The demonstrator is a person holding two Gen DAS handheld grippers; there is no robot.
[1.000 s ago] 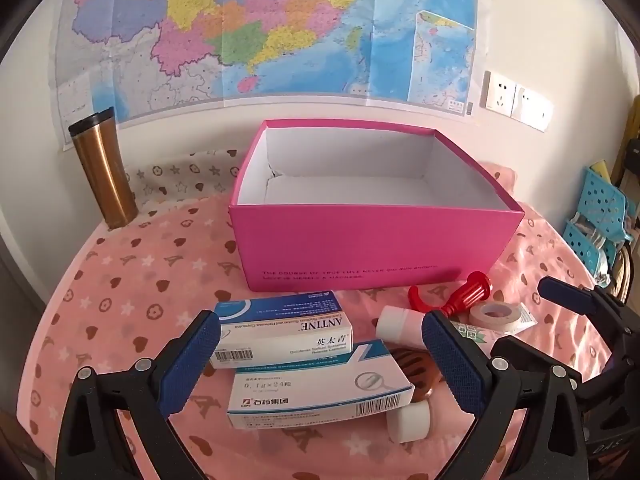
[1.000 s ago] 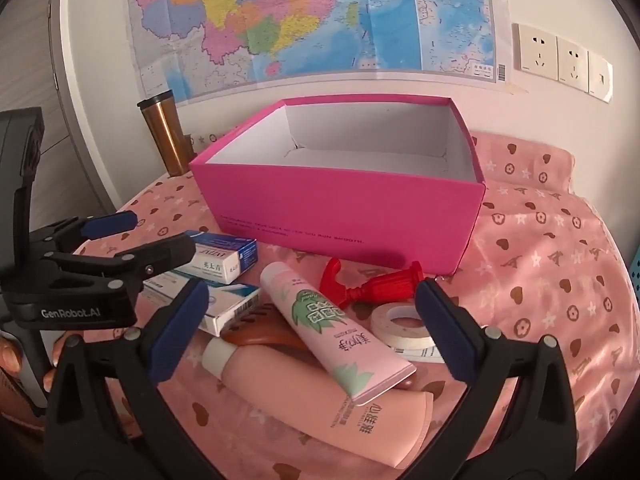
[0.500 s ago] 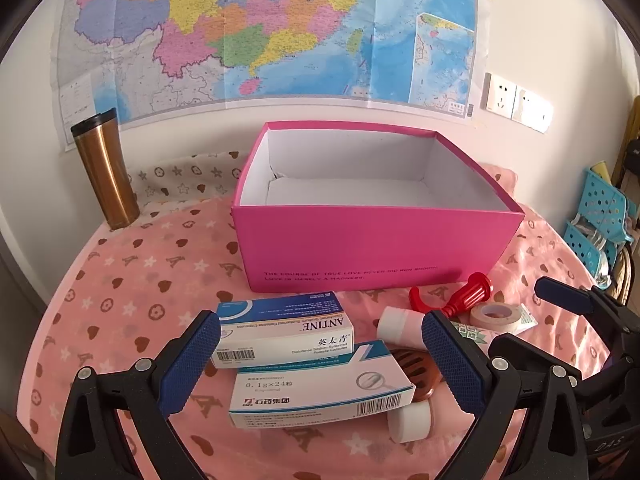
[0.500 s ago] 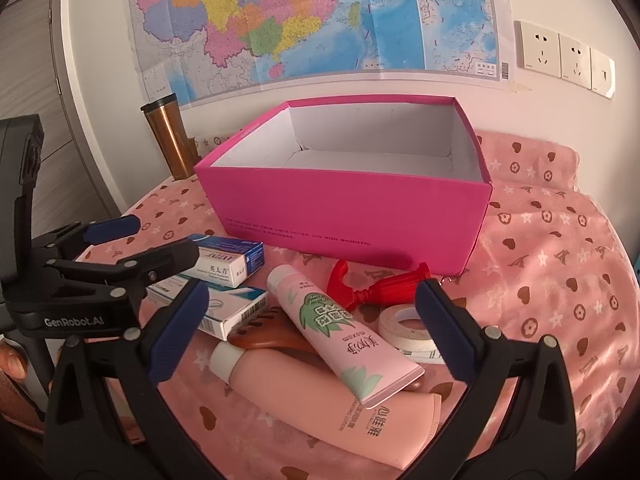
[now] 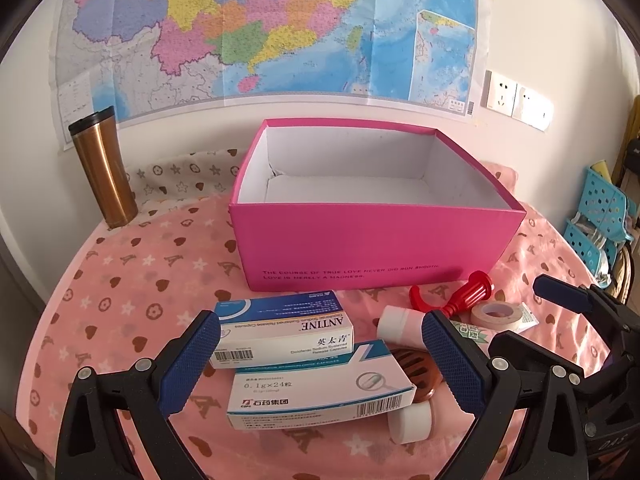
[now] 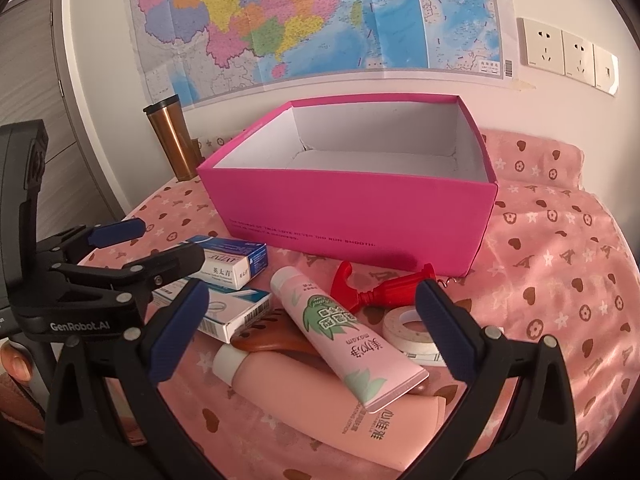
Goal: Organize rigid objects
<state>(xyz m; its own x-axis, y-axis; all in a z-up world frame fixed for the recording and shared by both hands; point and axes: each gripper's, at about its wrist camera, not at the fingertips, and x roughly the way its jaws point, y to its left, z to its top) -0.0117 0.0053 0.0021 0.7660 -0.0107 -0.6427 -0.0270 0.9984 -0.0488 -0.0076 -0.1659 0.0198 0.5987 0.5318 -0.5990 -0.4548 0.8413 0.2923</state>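
An open pink box (image 5: 372, 246) (image 6: 352, 216) stands empty on the pink cloth. In front of it lie two medicine cartons (image 5: 284, 330) (image 5: 320, 392), a pink tube with green print (image 6: 344, 336), a salmon tube (image 6: 320, 392), a brown comb (image 6: 272, 342), a red corkscrew (image 6: 380, 292) and a tape roll (image 6: 408, 330). My left gripper (image 5: 320, 360) is open and empty above the cartons. My right gripper (image 6: 312, 332) is open and empty above the tubes. The left gripper also shows in the right wrist view (image 6: 136, 256).
A copper tumbler (image 5: 104, 172) stands at the back left by the wall. A map hangs on the wall above. A blue perforated basket (image 5: 600, 216) stands at the far right off the table.
Both grippers have drawn back and risen slightly, so the box looks a little farther. Both stay open and no object has moved.
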